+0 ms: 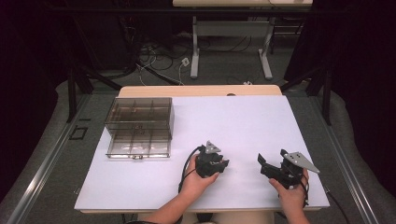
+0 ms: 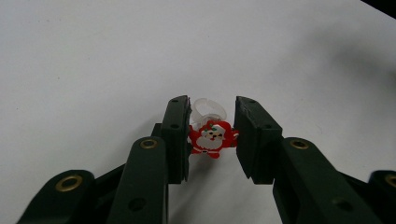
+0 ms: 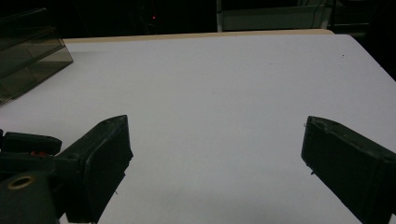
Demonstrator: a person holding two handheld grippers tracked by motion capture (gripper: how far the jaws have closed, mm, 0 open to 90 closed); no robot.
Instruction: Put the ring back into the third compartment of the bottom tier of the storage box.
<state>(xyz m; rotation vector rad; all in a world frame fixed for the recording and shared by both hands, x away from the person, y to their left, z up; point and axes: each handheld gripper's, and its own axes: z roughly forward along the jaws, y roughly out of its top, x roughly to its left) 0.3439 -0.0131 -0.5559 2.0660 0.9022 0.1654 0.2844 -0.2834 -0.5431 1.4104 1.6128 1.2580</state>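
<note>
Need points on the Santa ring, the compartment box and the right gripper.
Santa ring [image 2: 211, 139]: left gripper view, on the Santa face, between the jaws.
Compartment box [image 1: 138, 114]: high view, on its raised lid.
Right gripper [image 3: 215, 163]: right gripper view, midway between the jaws.

Box [image 1: 139, 127] sits on the table [image 1: 243, 121], far-left part, lid up behind its tray. Left gripper [image 1: 223, 164] is right of the box & nearer the person, mid-table, down at the surface. Santa ring [image 2: 211, 135] lies on the table between its jaws, touching the left jaw, a small gap to the other. Right gripper [image 1: 262, 164] is further right of the box again, near the front-right edge, well apart from the box, just beside the left gripper, jaws pointing back toward it.
</note>
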